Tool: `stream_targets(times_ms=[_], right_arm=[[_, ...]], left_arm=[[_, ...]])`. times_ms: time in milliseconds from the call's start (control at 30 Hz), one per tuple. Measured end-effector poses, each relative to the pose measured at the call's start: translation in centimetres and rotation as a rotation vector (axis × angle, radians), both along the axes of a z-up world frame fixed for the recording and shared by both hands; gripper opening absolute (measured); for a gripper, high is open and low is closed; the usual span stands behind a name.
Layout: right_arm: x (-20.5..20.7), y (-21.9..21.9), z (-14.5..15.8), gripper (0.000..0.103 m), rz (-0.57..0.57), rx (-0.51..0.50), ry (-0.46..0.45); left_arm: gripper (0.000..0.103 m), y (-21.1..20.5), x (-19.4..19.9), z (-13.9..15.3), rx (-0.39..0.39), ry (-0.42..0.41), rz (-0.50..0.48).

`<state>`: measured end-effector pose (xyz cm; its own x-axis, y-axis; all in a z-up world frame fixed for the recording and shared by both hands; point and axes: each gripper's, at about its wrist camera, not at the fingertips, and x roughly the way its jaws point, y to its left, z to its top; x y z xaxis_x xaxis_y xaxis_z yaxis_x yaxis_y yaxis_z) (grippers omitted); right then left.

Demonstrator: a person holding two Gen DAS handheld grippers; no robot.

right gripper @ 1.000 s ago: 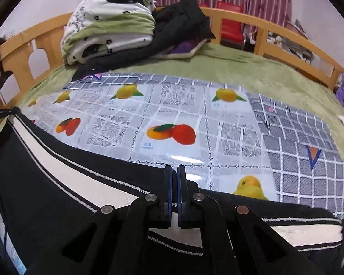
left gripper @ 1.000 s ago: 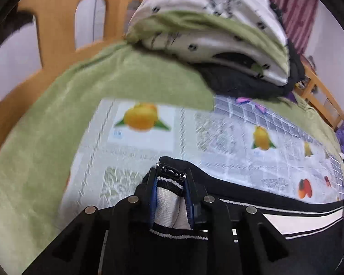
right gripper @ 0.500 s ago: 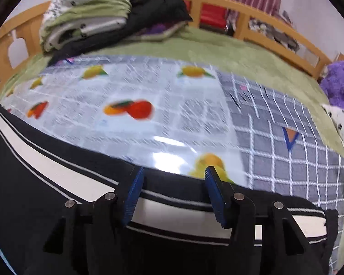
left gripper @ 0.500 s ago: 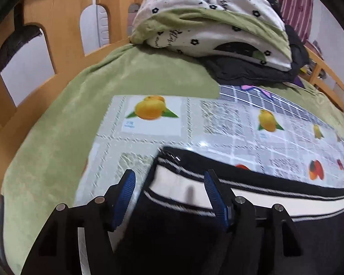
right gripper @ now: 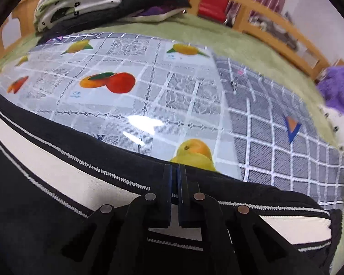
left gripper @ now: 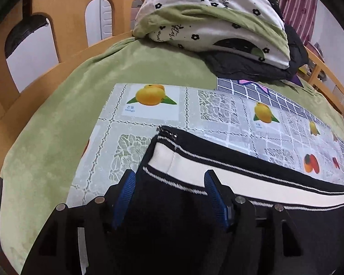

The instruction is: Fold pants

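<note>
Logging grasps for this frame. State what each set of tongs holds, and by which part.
Left tongs: open, holding nothing. Right tongs: shut on the pants, at their far black edge.

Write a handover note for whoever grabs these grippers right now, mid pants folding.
Left tongs: open, straddling one end of the pants, gripping nothing.
Right tongs: shut at the far long edge of the pants; I cannot tell whether cloth is pinched.
Pants: lying flat as one long strip on the fruit-print mat.
Done: garment laid out straight.
Left: probably folding the strip end to end.
</note>
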<state>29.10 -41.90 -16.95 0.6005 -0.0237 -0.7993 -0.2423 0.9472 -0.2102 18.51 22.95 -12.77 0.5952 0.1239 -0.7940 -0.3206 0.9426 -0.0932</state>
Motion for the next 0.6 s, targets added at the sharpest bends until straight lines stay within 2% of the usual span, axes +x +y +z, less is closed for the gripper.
stream_targets(times_ms=[133, 167, 267, 333, 433, 500, 600], right_arm=[[-0.4, -0.6, 2.3, 0.003, -0.052, 0.073, -0.066], [-0.3, -0.6, 2.3, 0.002, -0.054, 0.072, -0.068], [0.6, -0.2, 0.0, 0.003, -0.072, 0.024, 0.009], [0.2, 0.4, 0.7, 0.005, -0.079, -0.014, -0.016], [-0.7, -0.3, 2.6, 0.015, -0.169, 0.071, -0.021], [-2.4, -0.5, 4.0, 0.027, -0.233, 0.098, -0.047], [-5.4, -0.4, 5.6, 0.033, -0.263, 0.149, -0.066]], left_arm=[[0.06, -0.3, -1.5, 1.2, 0.035, -0.012, -0.021], [0.06, -0.3, -1.9, 1.4, 0.043, -0.015, -0.016], [0.06, 0.2, -3.4, 1.8, 0.032, -0.016, 0.01], [0.06, 0.8, -5.0, 1.7, -0.009, -0.004, 0.028], [0.06, 1.4, -8.0, 1.4, -0.082, 0.007, 0.032], [0.06, 1.6, -10.0, 1.0, -0.101, 0.012, 0.048], [0.06, 1.8, -12.4, -0.1, -0.173, 0.01, 0.051]])
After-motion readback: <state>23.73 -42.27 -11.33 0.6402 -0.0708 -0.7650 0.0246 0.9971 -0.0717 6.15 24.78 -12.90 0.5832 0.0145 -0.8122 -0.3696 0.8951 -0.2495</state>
